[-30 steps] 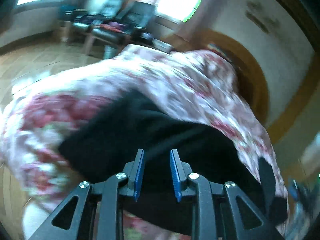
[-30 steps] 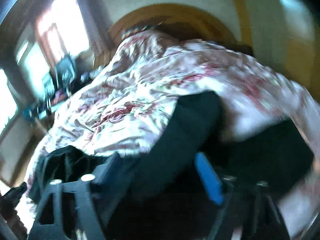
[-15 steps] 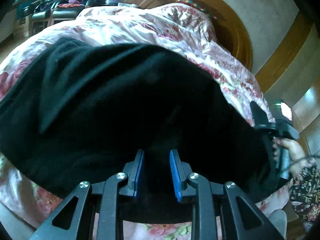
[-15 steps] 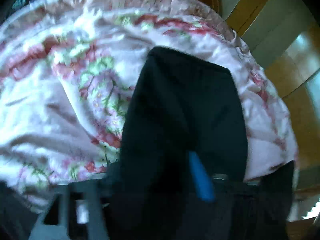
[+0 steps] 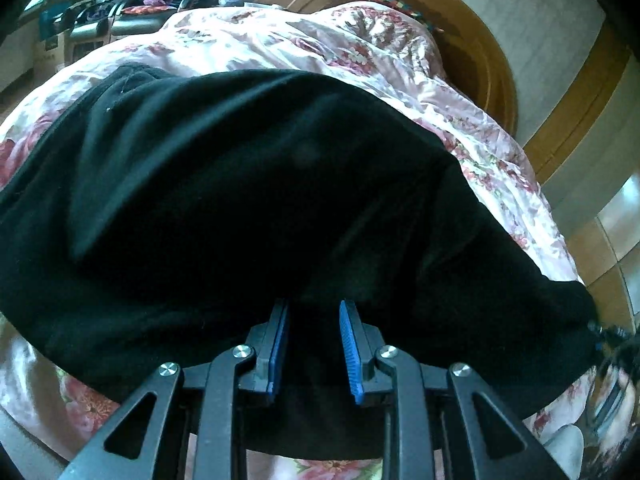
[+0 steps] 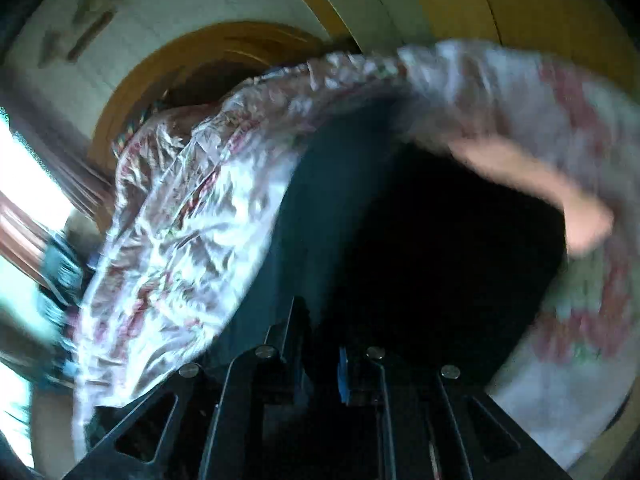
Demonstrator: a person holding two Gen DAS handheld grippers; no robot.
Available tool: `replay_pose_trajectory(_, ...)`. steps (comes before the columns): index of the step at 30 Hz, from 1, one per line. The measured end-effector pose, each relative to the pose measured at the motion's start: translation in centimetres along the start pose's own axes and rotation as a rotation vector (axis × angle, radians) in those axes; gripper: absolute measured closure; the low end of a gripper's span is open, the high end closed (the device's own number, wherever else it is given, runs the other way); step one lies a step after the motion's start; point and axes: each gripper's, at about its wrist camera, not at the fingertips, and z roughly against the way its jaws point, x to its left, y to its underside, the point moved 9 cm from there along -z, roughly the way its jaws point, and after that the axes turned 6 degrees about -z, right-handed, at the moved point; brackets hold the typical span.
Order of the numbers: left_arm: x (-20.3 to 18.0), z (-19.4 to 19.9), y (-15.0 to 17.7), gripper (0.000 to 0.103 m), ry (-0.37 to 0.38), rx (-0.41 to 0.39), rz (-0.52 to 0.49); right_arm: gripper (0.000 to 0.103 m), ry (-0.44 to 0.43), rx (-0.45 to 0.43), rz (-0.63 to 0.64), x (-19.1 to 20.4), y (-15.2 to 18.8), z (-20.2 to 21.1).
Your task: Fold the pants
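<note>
The black pants [image 5: 240,200] lie spread across a pink floral bedspread [image 5: 320,40]. My left gripper [image 5: 314,336] is at their near edge, its blue pads shut on a fold of the black cloth. The pants' right end runs to my blurred right gripper [image 5: 612,352] at the frame's edge. The right wrist view is motion-blurred. There the right gripper [image 6: 320,336] has its jaws closing, nearly together, with dark cloth of the pants [image 6: 420,240] apparently between them. A person's bare forearm [image 6: 540,176] crosses above the pants.
A round wooden headboard [image 5: 492,60] stands at the bed's far end against a pale wall. Dark chairs [image 5: 120,12] with clutter sit at the far left by a window. A tiled floor [image 5: 612,220] runs along the bed's right side.
The left gripper has come down close over the pants, still gripping them. The right gripper's jaws went from wide apart to nearly together, and its view swung and rolled across the bed.
</note>
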Motion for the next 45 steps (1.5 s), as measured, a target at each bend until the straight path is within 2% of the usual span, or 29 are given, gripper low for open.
replay_pose_trajectory(2,0.0,0.1,0.1,0.078,-0.004,0.000,0.012,0.085,-0.059,-0.017,-0.013,-0.8,0.5,0.9)
replay_pose_trajectory(3,-0.1,0.2,0.1,0.078,-0.005,0.001,0.018,0.080,-0.093,-0.025,-0.031,-0.9,0.6,1.2)
replay_pose_trajectory(5,-0.2,0.4,0.2,0.078,-0.007,0.000,0.023,0.040,-0.156,-0.055,-0.068,-0.7,0.4,1.8)
replay_pose_trajectory(6,-0.3,0.5,0.2,0.078,-0.006,0.000,0.023,0.035,-0.188,-0.071,-0.078,-0.2,-0.1,2.0)
replay_pose_trajectory(7,-0.4,0.5,0.2,0.078,-0.004,-0.001,0.022,0.035,-0.213,-0.078,-0.079,0.1,-0.3,1.8)
replay_pose_trajectory(8,-0.6,0.5,0.2,0.078,-0.006,0.000,0.019,0.040,-0.211,-0.078,-0.068,0.2,-0.8,1.3)
replay_pose_trajectory(9,-0.7,0.5,0.2,0.078,-0.011,0.004,0.014,0.050,-0.188,-0.079,-0.056,0.1,-1.0,1.0)
replay_pose_trajectory(10,-0.8,0.4,0.2,0.077,-0.014,0.007,0.009,0.085,-0.159,-0.076,-0.041,0.1,-1.3,0.6)
replay_pose_trajectory(11,-0.9,0.5,0.1,0.078,-0.015,0.007,0.007,0.095,-0.136,-0.065,-0.034,0.0,-1.7,0.4)
replay_pose_trajectory(14,-0.8,0.7,-0.1,0.077,-0.006,0.005,0.002,0.095,-0.212,-0.120,0.003,1.5,-2.3,2.7)
replay_pose_trajectory(16,-0.9,0.7,-0.1,0.077,0.001,0.002,0.001,0.095,-0.197,-0.141,0.051,1.7,-1.9,4.2)
replay_pose_trajectory(20,-1.1,0.2,0.2,0.077,-0.008,0.011,-0.004,0.095,-0.079,-0.043,-0.006,-2.2,-0.6,1.5)
replay_pose_trajectory(22,-1.2,0.2,0.2,0.077,-0.004,0.013,-0.005,0.095,-0.085,0.007,-0.084,-4.0,0.0,0.1)
replay_pose_trajectory(23,-1.2,0.3,0.2,0.077,0.000,0.013,-0.006,0.094,-0.107,0.001,-0.111,-4.2,0.1,0.2)
replay_pose_trajectory(25,-1.3,0.5,0.2,0.077,0.007,0.012,-0.004,0.088,-0.109,-0.040,-0.096,-3.8,0.1,1.3)
replay_pose_trajectory(27,-1.6,0.6,0.0,0.077,0.021,0.004,-0.010,0.080,-0.065,-0.096,-0.018,-2.8,0.0,2.6)
replay_pose_trajectory(29,-2.6,0.9,-0.2,0.077,0.037,-0.014,-0.045,0.064,-0.049,-0.150,0.034,-1.9,-0.3,3.9)
replay_pose_trajectory(31,-4.0,0.9,-0.4,0.077,0.062,-0.021,-0.071,0.056,-0.048,-0.182,0.057,-0.9,-0.1,4.7)
replay_pose_trajectory(32,-4.6,0.9,-0.5,0.077,0.079,-0.021,-0.074,0.057,-0.029,-0.191,0.060,-0.9,-0.3,5.0)
replay_pose_trajectory(34,-5.8,0.9,-1.0,0.077,0.100,-0.025,-0.090,0.057,0.051,-0.263,0.083,-0.6,-0.9,6.2)
replay_pose_trajectory(35,-6.1,0.8,-1.3,0.077,0.099,-0.030,-0.096,0.057,0.059,-0.322,0.125,0.4,-1.0,7.3)
replay_pose_trajectory(37,-6.7,0.6,-2.1,0.077,0.112,-0.036,-0.096,0.057,0.038,-0.365,0.201,2.7,-0.6,8.3)
replay_pose_trajectory(38,-6.8,0.5,-2.5,0.077,0.117,-0.036,-0.098,0.057,0.004,-0.358,0.256,4.4,0.1,8.4)
replay_pose_trajectory(40,-7.0,-0.2,-3.7,0.077,0.107,-0.035,-0.107,0.057,-0.084,-0.267,0.337,7.9,1.9,7.0)
replay_pose_trajectory(43,-6.7,-1.5,-4.3,0.077,0.078,-0.020,-0.101,0.057,-0.263,-0.042,0.431,14.5,6.6,3.0)
replay_pose_trajectory(45,-5.7,-1.8,-4.0,0.077,0.068,-0.017,-0.060,0.057,-0.399,0.172,0.504,20.2,11.4,-0.5)
